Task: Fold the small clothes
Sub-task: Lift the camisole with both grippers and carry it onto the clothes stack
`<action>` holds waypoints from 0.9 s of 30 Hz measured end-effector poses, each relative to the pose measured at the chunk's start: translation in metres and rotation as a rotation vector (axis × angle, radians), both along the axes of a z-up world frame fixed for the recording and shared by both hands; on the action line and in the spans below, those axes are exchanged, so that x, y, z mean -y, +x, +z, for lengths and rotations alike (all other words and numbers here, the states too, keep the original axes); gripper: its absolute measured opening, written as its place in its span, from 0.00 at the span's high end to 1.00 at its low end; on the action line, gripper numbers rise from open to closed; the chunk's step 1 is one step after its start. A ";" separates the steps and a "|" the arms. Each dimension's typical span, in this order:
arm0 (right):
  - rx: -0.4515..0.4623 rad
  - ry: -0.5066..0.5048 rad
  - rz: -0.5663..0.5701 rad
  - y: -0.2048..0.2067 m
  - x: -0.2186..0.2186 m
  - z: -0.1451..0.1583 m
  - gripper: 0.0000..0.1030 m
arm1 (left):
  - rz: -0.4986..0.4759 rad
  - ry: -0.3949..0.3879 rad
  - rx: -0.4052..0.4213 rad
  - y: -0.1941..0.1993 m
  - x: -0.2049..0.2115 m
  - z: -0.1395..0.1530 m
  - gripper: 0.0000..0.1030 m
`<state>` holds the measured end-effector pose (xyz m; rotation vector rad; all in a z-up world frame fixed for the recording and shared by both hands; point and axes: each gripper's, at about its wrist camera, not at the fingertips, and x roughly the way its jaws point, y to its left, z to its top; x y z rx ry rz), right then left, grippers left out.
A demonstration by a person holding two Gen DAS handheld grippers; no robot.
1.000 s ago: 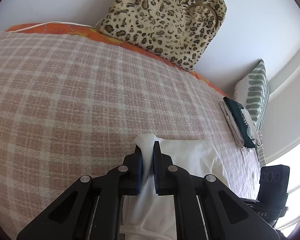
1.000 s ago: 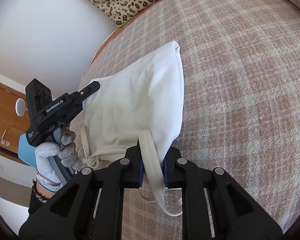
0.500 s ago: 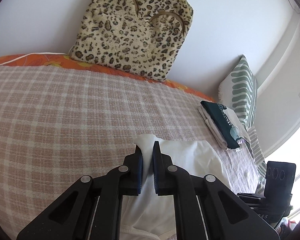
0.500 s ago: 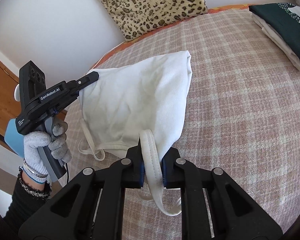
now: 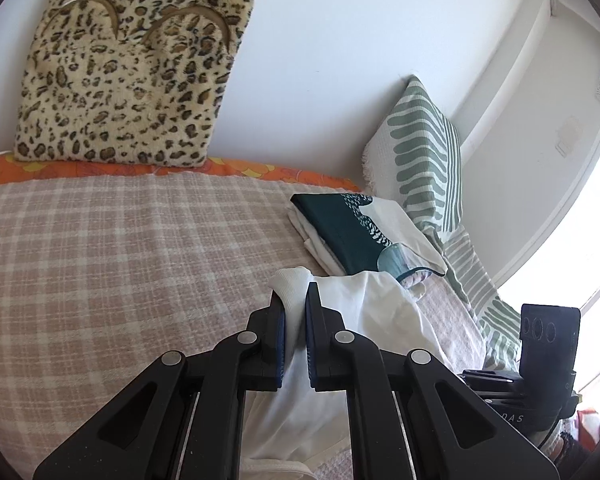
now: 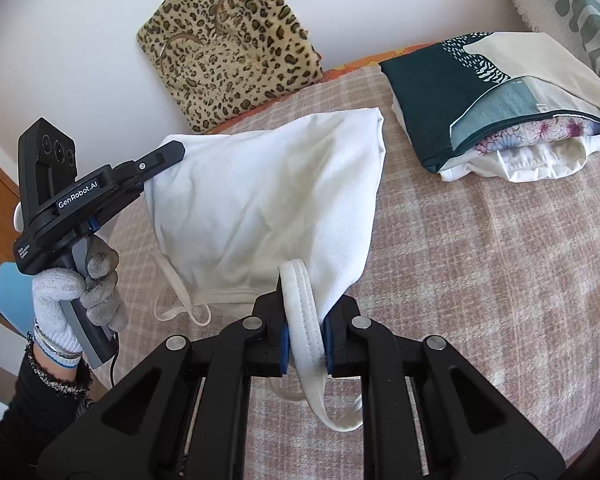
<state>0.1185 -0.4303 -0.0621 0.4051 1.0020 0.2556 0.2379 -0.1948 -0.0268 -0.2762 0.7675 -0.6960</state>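
A folded white garment (image 6: 268, 208) with thin straps hangs in the air between both grippers above the plaid bedspread (image 6: 500, 280). My left gripper (image 5: 295, 308) is shut on one corner of the white garment (image 5: 364, 312); it also shows in the right wrist view (image 6: 168, 158) at the garment's left corner. My right gripper (image 6: 304, 316) is shut on a thick white strap at the garment's lower edge. The right gripper's body (image 5: 540, 360) shows at the lower right of the left wrist view.
A stack of folded clothes (image 6: 500, 112) with a dark green and cream piece on top lies on the bed at the right; it also shows in the left wrist view (image 5: 360, 232). A leopard-print cushion (image 5: 132, 64) and a green-striped pillow (image 5: 424, 152) lean on the wall.
Both grippers have lifted the white garment and carried it toward the stack of folded clothes. Both grips are unchanged.
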 end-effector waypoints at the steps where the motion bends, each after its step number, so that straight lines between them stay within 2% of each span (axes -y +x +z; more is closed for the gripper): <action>1: 0.007 -0.004 -0.010 0.000 0.010 0.001 0.87 | -0.010 -0.003 0.008 0.002 0.010 0.003 0.94; 10: 0.066 -0.077 -0.065 0.017 0.086 0.029 0.87 | -0.053 -0.031 0.028 0.033 0.086 0.016 0.94; 19: 0.089 -0.189 -0.116 0.059 0.161 0.045 0.87 | -0.062 -0.057 0.011 0.070 0.154 0.016 0.94; 27: 0.126 -0.226 -0.135 0.096 0.217 0.056 0.88 | -0.035 -0.068 -0.004 0.103 0.195 0.009 0.94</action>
